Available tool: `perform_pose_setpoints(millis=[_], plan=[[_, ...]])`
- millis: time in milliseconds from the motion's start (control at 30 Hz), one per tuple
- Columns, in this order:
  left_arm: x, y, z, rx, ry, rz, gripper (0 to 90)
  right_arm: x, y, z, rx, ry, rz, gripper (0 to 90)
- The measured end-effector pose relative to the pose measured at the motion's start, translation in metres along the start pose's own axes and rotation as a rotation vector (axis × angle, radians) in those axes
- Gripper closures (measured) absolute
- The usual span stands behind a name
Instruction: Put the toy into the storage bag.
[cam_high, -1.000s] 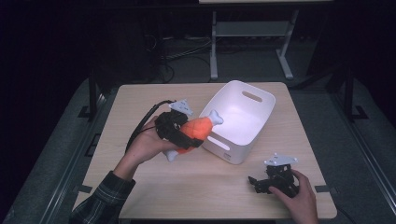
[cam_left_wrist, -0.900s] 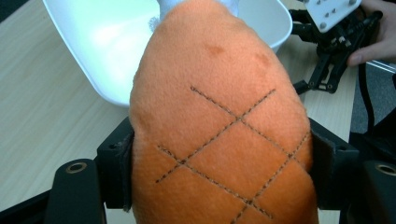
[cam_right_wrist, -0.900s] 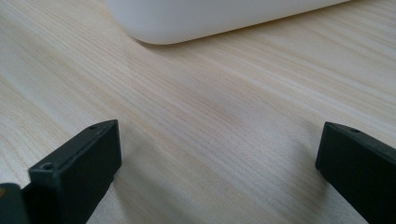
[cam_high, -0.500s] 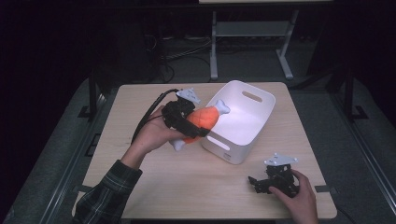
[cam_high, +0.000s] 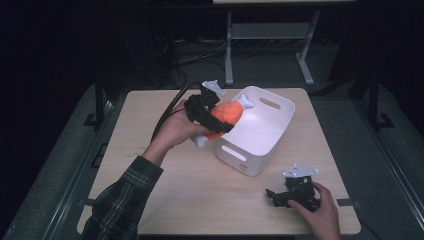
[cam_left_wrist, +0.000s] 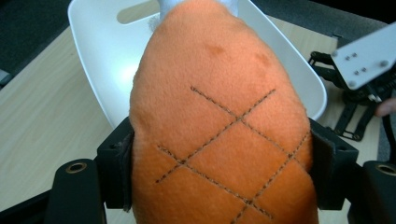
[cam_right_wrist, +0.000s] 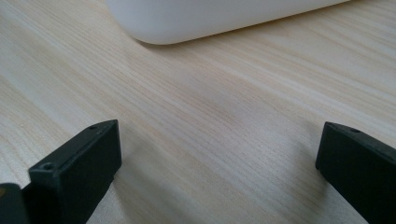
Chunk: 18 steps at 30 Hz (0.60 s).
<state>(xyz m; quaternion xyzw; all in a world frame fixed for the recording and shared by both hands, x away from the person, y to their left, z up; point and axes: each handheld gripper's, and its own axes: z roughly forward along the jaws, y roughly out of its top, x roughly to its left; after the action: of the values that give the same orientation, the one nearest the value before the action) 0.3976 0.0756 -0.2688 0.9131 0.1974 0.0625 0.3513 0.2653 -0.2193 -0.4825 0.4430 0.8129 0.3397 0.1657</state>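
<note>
An orange plush drumstick (cam_high: 225, 116) with white bone ends is clamped in my left gripper (cam_high: 212, 117), which holds it over the near-left rim of the white bin (cam_high: 260, 150). In the left gripper view the plush drumstick (cam_left_wrist: 219, 126) bulges between the two black jaws, its tip over the white bin (cam_left_wrist: 102, 60). My right gripper (cam_high: 276, 196) rests on the table at the front right, jaws spread wide with nothing between them. In the right gripper view the right gripper (cam_right_wrist: 217, 156) faces bare wood, with the bin's wall (cam_right_wrist: 210, 18) ahead.
The light wooden table (cam_high: 150, 125) has bare surface left of and in front of the bin. Behind the table stands a white metal frame (cam_high: 265, 35) on a dark floor. The other gripper (cam_left_wrist: 359, 88) shows at the right in the left gripper view.
My left gripper has carried the drumstick up and to the right, from beside the bin to over its rim. The right gripper has stayed put.
</note>
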Motion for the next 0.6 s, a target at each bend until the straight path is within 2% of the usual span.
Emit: perform_pose_setpoints(millis=[200, 500, 600], plan=[[0.006, 0.012, 0.009, 0.010, 0.021, -0.004, 25.7, 0.000, 0.000, 0.000, 0.001, 0.001, 0.002, 0.0], [0.019, 0.027, 0.031, 0.001, 0.041, -0.047, 25.6, 0.000, 0.000, 0.000, 0.001, 0.001, 0.001, 0.0], [0.022, 0.029, 0.034, 0.010, 0.039, -0.048, 25.6, 0.000, 0.000, 0.000, 0.000, 0.001, -0.001, 0.0]])
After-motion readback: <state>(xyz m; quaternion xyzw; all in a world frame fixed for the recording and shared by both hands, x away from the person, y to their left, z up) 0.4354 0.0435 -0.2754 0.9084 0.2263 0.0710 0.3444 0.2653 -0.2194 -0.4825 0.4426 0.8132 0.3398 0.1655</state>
